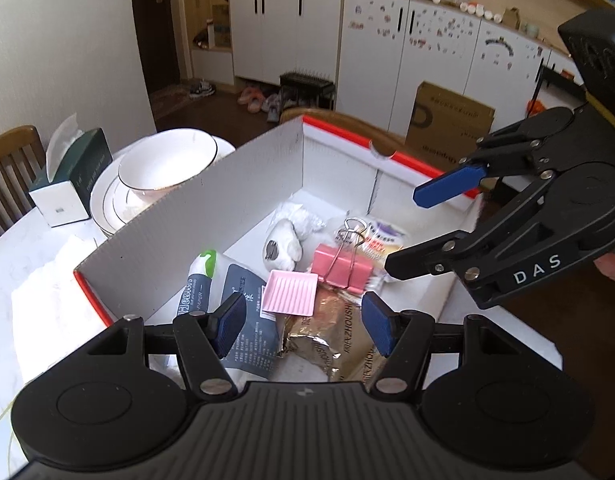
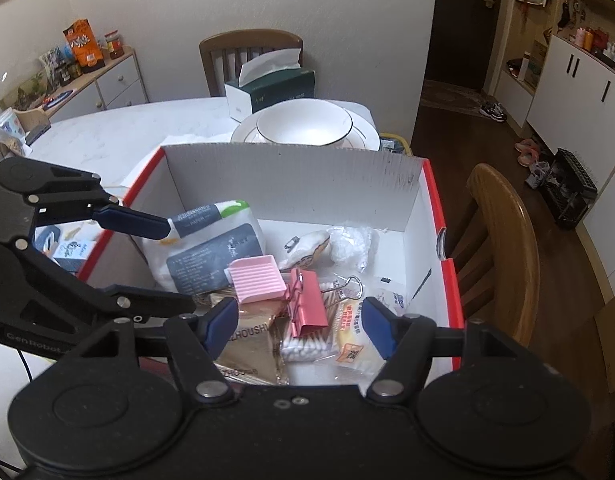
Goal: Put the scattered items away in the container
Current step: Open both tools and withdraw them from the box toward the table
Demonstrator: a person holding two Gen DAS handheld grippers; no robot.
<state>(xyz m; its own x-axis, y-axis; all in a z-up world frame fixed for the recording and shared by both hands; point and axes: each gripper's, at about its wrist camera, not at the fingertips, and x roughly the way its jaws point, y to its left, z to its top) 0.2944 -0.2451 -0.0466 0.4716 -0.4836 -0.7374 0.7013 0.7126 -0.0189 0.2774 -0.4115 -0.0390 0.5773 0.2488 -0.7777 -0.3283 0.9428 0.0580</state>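
A white cardboard box with red rim [image 1: 195, 216] [image 2: 291, 176] stands on the table and holds several items: a pink binder clip [image 1: 341, 268] [image 2: 307, 304], a pink ridged tray [image 1: 291, 292] [image 2: 255, 278], a tissue pack [image 1: 243, 308] [image 2: 211, 248], a gold packet [image 1: 327, 336] [image 2: 247, 344], cotton swabs [image 2: 307, 346] and a white plush keyring [image 1: 283, 244] [image 2: 307, 244]. My left gripper [image 1: 303, 324] [image 2: 163, 268] is open and empty over the box's near side. My right gripper [image 2: 297, 328] [image 1: 403, 232] is open and empty over the box's other side.
A stack of white bowl and plates [image 1: 163, 168] [image 2: 307, 126] and a green tissue box [image 1: 71, 176] [image 2: 271, 84] stand beyond the box. Wooden chairs [image 2: 499, 236] [image 1: 11, 168] stand around the white table [image 2: 119, 128]. Small items [image 2: 67, 248] lie left of the box.
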